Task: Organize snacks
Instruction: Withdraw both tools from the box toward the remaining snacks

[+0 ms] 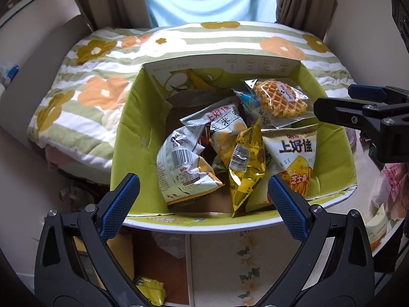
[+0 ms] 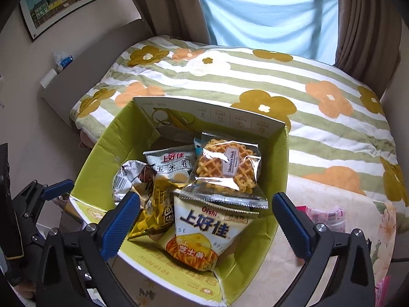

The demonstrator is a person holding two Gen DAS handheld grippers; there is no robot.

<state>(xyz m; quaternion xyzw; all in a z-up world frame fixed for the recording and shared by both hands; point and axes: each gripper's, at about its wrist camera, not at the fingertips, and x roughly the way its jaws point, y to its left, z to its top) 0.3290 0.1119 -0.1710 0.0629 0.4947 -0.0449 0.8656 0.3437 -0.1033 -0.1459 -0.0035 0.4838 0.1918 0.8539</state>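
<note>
Two tongs hang with jaws wide apart and nothing between them: left tongs (image 1: 203, 199) and right tongs (image 2: 205, 218), both above the near rim of the green box (image 1: 120, 138). Inside lie the gold packet (image 1: 245, 168), cheese-stick bag (image 2: 202, 232) and, farther back, the waffle pack (image 2: 225, 171). Beyond lies the flowered bed (image 2: 319, 117).

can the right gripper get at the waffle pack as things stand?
Probably yes. The waffle pack lies on top of the pile in the open box, nothing over it. The right gripper hangs above with jaws wide and empty; only the cheese-stick bag lies nearer.
</note>
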